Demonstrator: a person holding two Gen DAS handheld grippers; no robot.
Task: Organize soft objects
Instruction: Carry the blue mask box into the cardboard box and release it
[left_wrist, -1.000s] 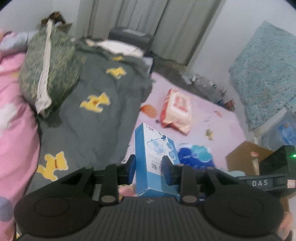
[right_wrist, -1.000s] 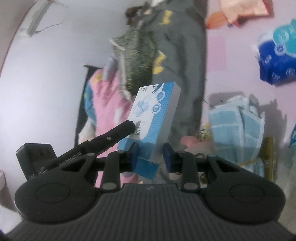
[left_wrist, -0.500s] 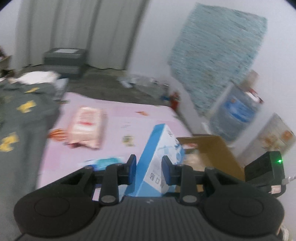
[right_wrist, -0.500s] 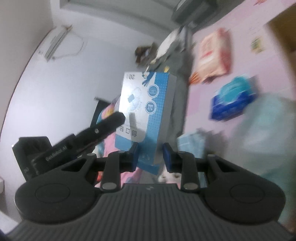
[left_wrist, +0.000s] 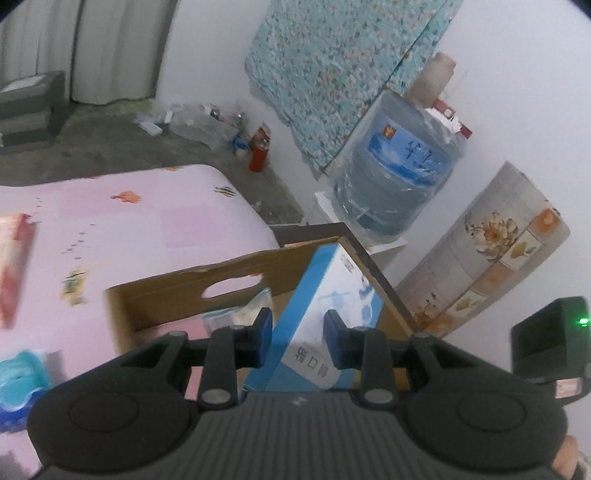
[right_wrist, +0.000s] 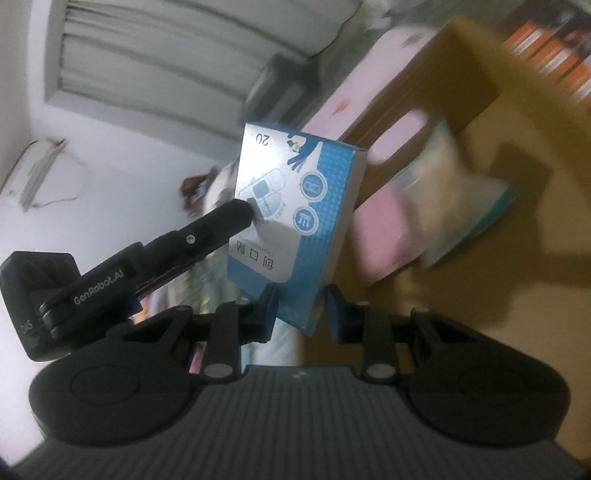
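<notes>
both tongs share one load: a blue-and-white plaster box (left_wrist: 325, 325), held upright in the air over the open cardboard carton (left_wrist: 184, 291) that stands against the edge of the bed (left_wrist: 122, 229). the left tongs (left_wrist: 298, 338) are clenched on its lower part, a blue pad on each side, and in the right wrist view one left finger (right_wrist: 236, 216) presses on the printed front face. the right tongs (right_wrist: 301, 314) grip the box's bottom corner from another angle, jaws nearly shut on the narrow edge. gripping at two places probably keeps the light, stiff box from twisting while it is carried, and the low holds leave its top free to tip into the carton. the carton's near wall has a hand slot (left_wrist: 232, 286), and inside lie soft packs already, a pale wrapped pack (right_wrist: 454, 192) among them, so this looks like the collecting place for the task. on the pink bedsheet a blue tissue pack (left_wrist: 22, 376) and a red-and-white wipes pack (left_wrist: 14, 266) wait at the left, much blurred. a water bottle (left_wrist: 395, 173) and a roll of patterned flooring (left_wrist: 487, 251) stand by the wall beyond. the next move, i judge, calls for lowering the box past the carton's rim before either grip lets go, or it may catch the flap and fall outside.
</notes>
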